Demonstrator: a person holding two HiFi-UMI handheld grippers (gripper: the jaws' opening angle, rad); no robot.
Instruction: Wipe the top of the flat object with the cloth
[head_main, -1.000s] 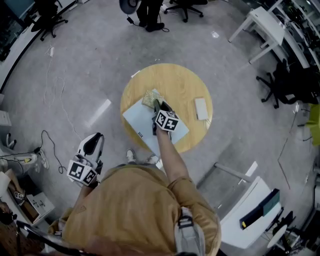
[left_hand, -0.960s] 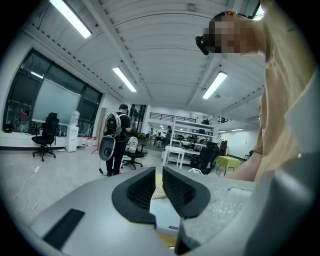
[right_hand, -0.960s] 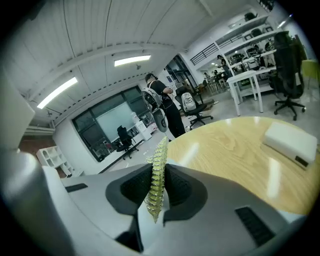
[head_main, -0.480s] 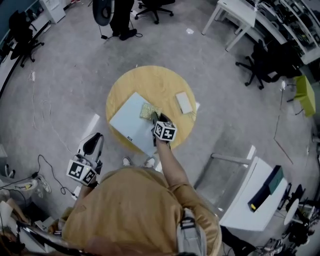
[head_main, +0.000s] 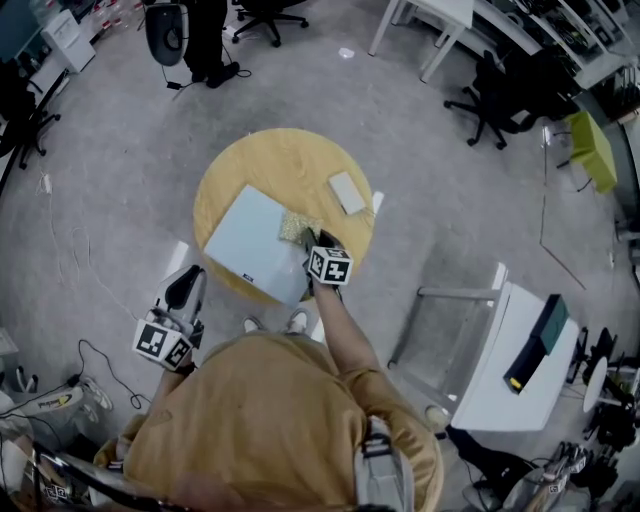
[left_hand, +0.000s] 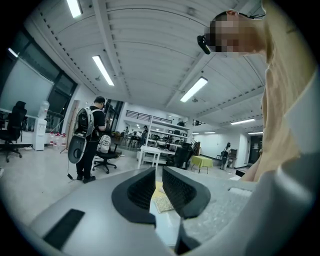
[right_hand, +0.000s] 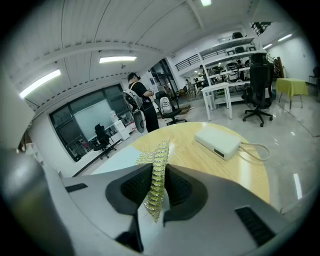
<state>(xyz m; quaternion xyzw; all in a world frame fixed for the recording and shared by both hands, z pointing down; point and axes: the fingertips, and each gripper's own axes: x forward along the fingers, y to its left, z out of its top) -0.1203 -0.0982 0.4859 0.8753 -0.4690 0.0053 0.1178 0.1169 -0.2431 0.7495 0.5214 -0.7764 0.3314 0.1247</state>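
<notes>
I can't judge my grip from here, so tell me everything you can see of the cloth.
The cloth is a yellow-green fabric with a waffle texture. It stands on edge, pinched between the shut jaws of the right tool. A ragged corner hangs below the jaws. The rest fans forward and seems to rest at the right edge of the pale flat panel on the round wooden table. Nothing else touches it.

Even light from ceiling strip lights (left_hand: 104, 70); fisheye edges warped, dark.
</notes>
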